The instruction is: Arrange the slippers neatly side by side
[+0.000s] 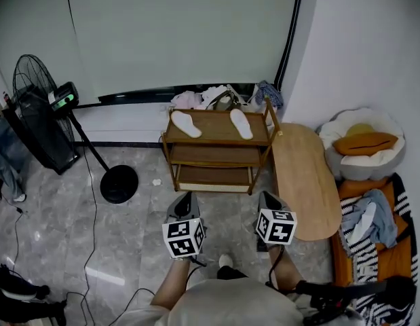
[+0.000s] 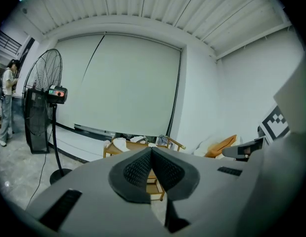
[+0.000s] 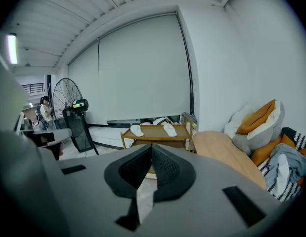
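Two white slippers lie apart on the top shelf of a low wooden rack (image 1: 218, 141): the left slipper (image 1: 186, 123) angled, the right slipper (image 1: 241, 123) nearly straight. The right gripper view shows both slippers, left (image 3: 137, 130) and right (image 3: 169, 129), on the rack (image 3: 157, 134). My left gripper (image 1: 186, 197) and right gripper (image 1: 268, 197) hover over the floor in front of the rack, well short of it. In their own views the left gripper (image 2: 152, 150) and right gripper (image 3: 152, 147) have jaws pressed together with nothing between them.
A standing fan (image 1: 40, 107) with a round base (image 1: 119, 184) is at the left, its cable trailing over the floor. An oval wooden table (image 1: 304, 182) is right of the rack, with cushions (image 1: 364, 145) and a striped blanket beyond. Clothes (image 1: 216, 97) are piled behind the rack.
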### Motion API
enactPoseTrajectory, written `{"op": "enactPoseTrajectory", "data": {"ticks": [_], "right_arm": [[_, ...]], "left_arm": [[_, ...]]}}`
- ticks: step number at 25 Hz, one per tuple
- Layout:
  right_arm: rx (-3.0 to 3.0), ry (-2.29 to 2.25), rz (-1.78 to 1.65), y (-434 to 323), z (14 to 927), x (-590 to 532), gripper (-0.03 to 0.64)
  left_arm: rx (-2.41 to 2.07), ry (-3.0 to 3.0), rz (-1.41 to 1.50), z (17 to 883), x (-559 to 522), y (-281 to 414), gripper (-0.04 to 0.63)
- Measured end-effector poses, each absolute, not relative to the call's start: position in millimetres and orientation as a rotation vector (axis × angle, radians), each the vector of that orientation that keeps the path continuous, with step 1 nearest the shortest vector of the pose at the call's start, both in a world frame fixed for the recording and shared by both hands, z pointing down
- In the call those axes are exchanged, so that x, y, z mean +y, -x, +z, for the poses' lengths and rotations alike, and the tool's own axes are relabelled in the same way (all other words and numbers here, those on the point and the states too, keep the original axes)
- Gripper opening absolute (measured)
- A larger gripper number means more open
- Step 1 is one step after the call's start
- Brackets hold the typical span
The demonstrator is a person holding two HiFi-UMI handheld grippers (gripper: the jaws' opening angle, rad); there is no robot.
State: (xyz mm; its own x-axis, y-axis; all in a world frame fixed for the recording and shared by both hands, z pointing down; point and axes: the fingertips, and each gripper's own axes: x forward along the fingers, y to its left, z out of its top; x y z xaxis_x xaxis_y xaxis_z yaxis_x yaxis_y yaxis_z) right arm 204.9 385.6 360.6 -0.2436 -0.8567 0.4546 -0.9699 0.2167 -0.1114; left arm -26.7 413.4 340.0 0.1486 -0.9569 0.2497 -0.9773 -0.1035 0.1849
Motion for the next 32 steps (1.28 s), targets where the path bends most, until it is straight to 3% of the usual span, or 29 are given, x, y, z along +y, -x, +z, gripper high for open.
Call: {"op": "enactPoseTrajectory", "data": {"ticks": [32], "right_arm": [[-2.218, -1.62, 0.685, -235.7, 388.2, 197.4, 0.034]], "left_arm": [[-1.972, -2.075, 0.233, 349.3, 231.8, 8.2, 0.017]]}}
